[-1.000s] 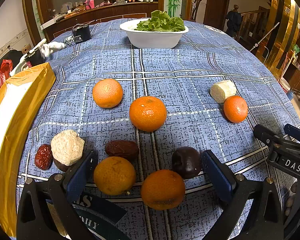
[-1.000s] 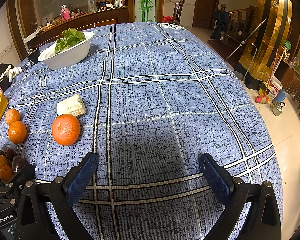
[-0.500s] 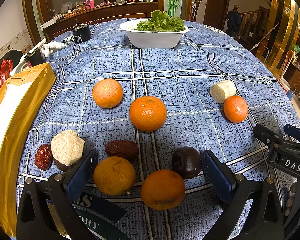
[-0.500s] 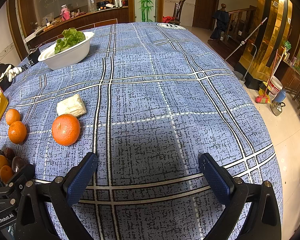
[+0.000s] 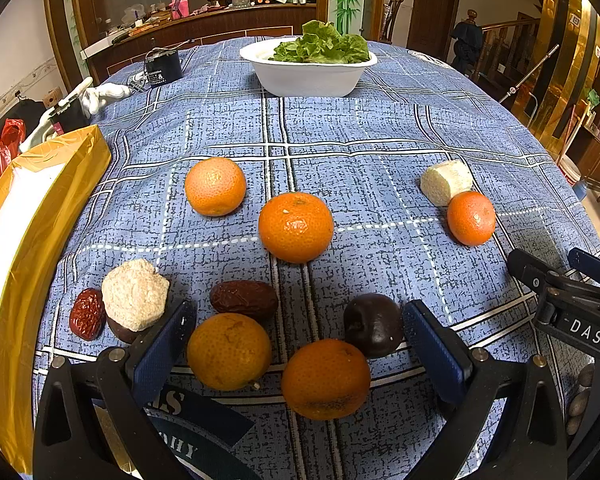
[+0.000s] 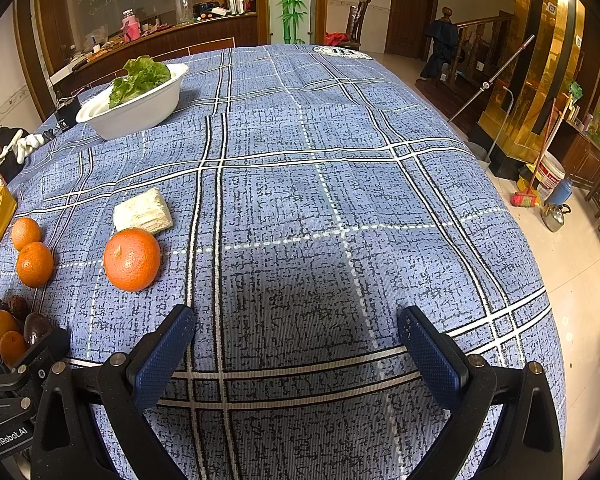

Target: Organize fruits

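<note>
The left gripper point(image 5: 300, 344) gapes wide around two round orange mandarins point(image 5: 229, 351) and a dark purple fruit point(image 5: 373, 325). The right gripper point(image 6: 296, 346) spreads wide over bare blue checked worktop cloth point(image 6: 300, 200), another mandarin point(image 6: 131, 259) ahead to its left.

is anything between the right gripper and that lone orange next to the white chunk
Nothing visible does. The open right gripper has only bare blue plaid tablecloth between it and the round orange fruit, which sits ahead and to its left. The pale white fibrous chunk lies just beyond the fruit, not in the path.
</note>
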The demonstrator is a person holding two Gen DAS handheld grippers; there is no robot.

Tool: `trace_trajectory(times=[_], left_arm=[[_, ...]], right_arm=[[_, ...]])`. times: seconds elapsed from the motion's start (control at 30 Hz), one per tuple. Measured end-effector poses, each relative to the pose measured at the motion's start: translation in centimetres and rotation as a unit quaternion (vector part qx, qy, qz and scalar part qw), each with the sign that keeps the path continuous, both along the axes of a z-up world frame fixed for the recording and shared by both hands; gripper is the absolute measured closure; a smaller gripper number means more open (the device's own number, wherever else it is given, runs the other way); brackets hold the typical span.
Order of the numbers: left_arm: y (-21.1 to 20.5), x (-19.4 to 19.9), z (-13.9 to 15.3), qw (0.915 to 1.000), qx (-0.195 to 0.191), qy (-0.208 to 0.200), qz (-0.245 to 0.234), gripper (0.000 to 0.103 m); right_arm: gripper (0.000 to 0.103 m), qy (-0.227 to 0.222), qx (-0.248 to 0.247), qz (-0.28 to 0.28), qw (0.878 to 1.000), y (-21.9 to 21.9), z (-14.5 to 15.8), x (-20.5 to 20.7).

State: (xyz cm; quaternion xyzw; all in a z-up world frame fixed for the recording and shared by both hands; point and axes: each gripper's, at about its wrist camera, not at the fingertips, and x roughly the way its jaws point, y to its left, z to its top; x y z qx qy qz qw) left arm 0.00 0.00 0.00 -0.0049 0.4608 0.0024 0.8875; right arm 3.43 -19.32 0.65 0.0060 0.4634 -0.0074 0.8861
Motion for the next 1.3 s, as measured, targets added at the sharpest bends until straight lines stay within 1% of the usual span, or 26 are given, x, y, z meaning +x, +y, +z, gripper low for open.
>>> trace_trajectory(times=[0.13, 0.43, 0.57, 0.63, 0.67, 0.7, 0.77, 0.8, 0.87, 0.9, 0.97, 1.03, 1.07, 1.1, 1.2, 1.23, 1.27, 1.3], left_arm=[[0.0, 0.0, 0.0, 1.0000, 0.001, 0.002, -0.002, 0.001], [-0.1, 0.3, 0.1, 0.9998, 0.001, 0.020, -0.009, 0.000], [0.1, 0.2, 0.2, 0.9988, 0.008, 0.038, -0.030, 0.000], [0.5, -0.8, 0.6, 0.9986, -0.001, 0.038, -0.036, 0.002], [0.7, -1.5, 1.0, 0.9990, -0.007, 0.022, -0.038, 0.008], [1.0, -2.3, 1.8, 0.9992, -0.005, 0.004, -0.039, 0.011], [2.1, -4.7, 4.3, 0.9978, -0.007, -0.051, -0.041, 0.012], [2.8, -5.9, 5.6, 0.9960, -0.015, -0.077, -0.042, 0.012], [4.8, -8.3, 8.4, 0.9910, -0.017, -0.126, -0.041, 0.012], [5.6, -9.1, 9.6, 0.9899, -0.011, -0.136, -0.038, 0.012], [8.3, -10.8, 11.8, 0.9893, -0.015, -0.144, -0.022, 0.013], [11.2, -12.7, 13.4, 0.9858, -0.015, -0.167, 0.001, 0.014], [12.8, -14.0, 13.5, 0.9825, -0.035, -0.182, 0.014, 0.014], [14.1, -14.8, 14.0, 0.9802, -0.034, -0.193, 0.025, 0.014], [16.3, -15.4, 14.1, 0.9810, -0.033, -0.188, 0.038, 0.014], [16.7, -15.5, 13.6, 0.9823, -0.038, -0.180, 0.036, 0.014], [16.8, -15.5, 13.3, 0.9832, -0.040, -0.175, 0.033, 0.014], [16.8, -15.5, 12.6, 0.9847, -0.046, -0.166, 0.027, 0.014]], right_arm=[[0.000, 0.000, 0.000, 0.000, 1.000, 0.0, 0.0, 0.0], [0.000, 0.000, 0.000, 0.000, 1.000, 0.0, 0.0, 0.0], [0.000, 0.000, 0.000, 0.000, 1.000, -0.1, -0.1, 0.0], [0.000, 0.000, 0.001, 0.001, 1.000, -0.1, 0.0, 0.0], [0.000, -0.001, 0.002, 0.002, 1.000, 0.0, 0.0, 0.0], [0.000, -0.001, 0.002, 0.003, 1.000, 0.0, 0.1, -0.1], [0.000, -0.001, 0.002, 0.004, 1.000, -0.1, 0.1, 0.0], [0.000, -0.001, 0.002, 0.004, 1.000, -0.4, 0.2, -0.2], [0.000, 0.000, 0.002, 0.005, 1.000, -0.3, 0.0, -0.2], [0.000, 0.000, 0.002, 0.005, 1.000, -0.3, 0.0, -0.2], [0.000, 0.002, 0.001, 0.009, 1.000, -0.2, 0.0, -0.1], [0.000, 0.016, 0.003, 0.023, 1.000, -0.4, 0.2, 0.0], [0.000, 0.024, 0.000, 0.024, 0.999, -0.3, 0.2, 0.2], [0.000, 0.035, -0.003, 0.024, 0.999, -0.2, 0.3, 0.5], [0.001, 0.083, -0.001, 0.018, 0.996, -0.2, 0.5, 1.4], [0.010, 0.091, 0.005, 0.004, 0.996, -0.3, 1.0, 1.2], [0.016, 0.082, 0.015, 0.001, 0.997, -0.3, 1.7, 0.8], [0.019, 0.064, 0.030, 0.004, 0.998, -0.1, 2.6, 0.0]])
